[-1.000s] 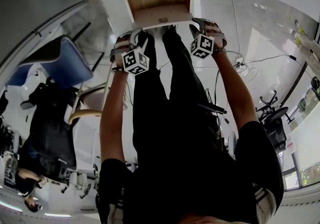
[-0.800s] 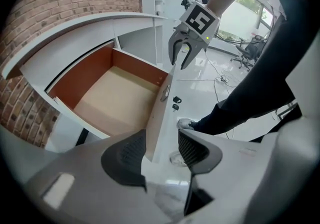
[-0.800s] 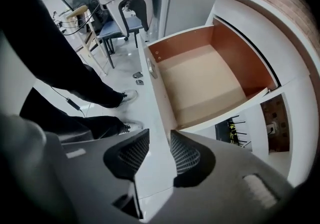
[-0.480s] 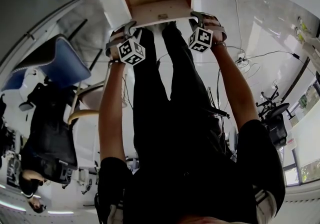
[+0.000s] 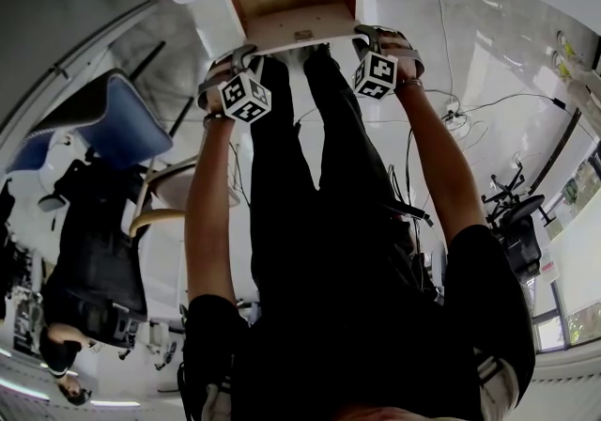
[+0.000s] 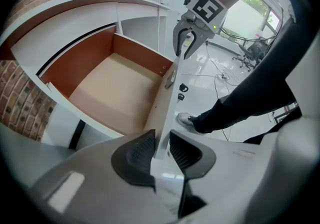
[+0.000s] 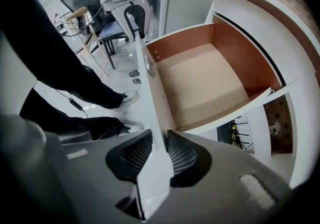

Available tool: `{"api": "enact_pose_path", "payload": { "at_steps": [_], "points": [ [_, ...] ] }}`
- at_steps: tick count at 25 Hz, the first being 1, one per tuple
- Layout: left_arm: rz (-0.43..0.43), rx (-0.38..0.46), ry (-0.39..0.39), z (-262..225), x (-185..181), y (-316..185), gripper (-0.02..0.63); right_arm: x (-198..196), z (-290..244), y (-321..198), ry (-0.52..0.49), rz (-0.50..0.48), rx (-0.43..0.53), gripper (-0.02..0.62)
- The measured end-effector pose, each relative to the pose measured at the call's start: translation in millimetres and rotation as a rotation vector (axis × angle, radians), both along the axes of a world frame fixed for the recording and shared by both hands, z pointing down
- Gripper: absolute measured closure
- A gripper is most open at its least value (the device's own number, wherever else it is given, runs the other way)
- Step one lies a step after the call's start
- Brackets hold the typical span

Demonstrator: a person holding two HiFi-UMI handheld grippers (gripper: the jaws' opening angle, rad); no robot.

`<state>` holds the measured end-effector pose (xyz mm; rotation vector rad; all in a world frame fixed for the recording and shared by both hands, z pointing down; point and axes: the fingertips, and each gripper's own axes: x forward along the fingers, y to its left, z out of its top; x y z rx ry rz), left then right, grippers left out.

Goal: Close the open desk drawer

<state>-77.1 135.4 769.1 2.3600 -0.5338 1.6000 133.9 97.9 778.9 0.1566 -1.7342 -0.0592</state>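
While jaws closed in, left gripper (image 6: 161,149) sank onto drawer front (image 6: 168,97); right gripper (image 7: 159,155) clamps same panel

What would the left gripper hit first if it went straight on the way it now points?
The drawer front. The left gripper straddles its top edge, its jaws having just been closing on it, so the panel would probably seat deeper between them; remaining depth is unclear.

White-fronted desk drawer (image 6: 115,93), wood-lined, pulled open
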Motion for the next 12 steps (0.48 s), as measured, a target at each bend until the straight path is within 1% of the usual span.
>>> {"api": "enact_pose_path", "payload": {
  "at_steps": [4, 8, 12],
  "points": [
    [0.019, 0.005, -0.002, -10, -1, -3, 0.503, -1, -11, -4, 0.001, -0.021, -0.001, 0.505],
    [0.009, 0.008, 0.007, -26, -4, -8, 0.505, -4, -26, -8, -0.012, -0.029, -0.002, 0.508],
    [0.002, -0.003, 0.012, -39, -6, -13, 0.506, -6, -39, -11, -0.024, -0.049, -0.028, 0.512]
  ]
}}
